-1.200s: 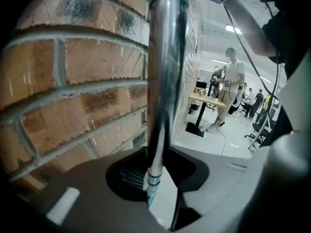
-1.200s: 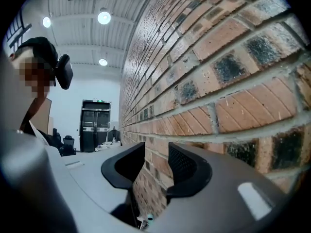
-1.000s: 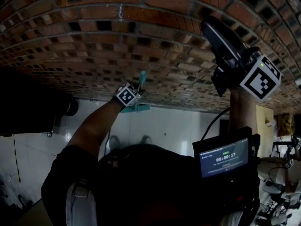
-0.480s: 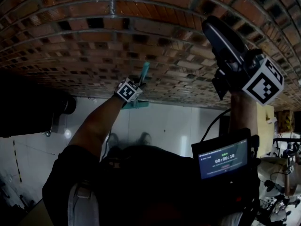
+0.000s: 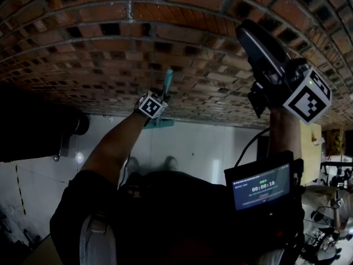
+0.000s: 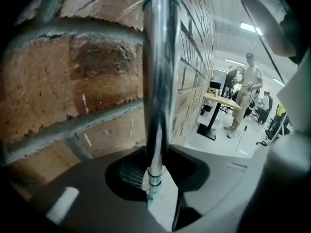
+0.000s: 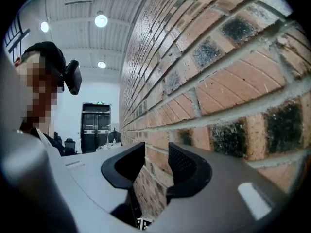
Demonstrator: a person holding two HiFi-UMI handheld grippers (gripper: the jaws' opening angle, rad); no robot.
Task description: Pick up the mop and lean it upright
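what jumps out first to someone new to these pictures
The red brick wall fills the whole top of the head view. Close to it the left gripper is shut on the shiny mop handle, while the right gripper, raised at right, is open and empty.

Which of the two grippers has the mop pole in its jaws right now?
The left gripper: its jaws are shut on the mop pole, beside the brick wall. The right gripper has its jaws apart with nothing between them.

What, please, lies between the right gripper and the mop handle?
Nothing but brick wall separates the right gripper from the mop handle, as the head view shows.
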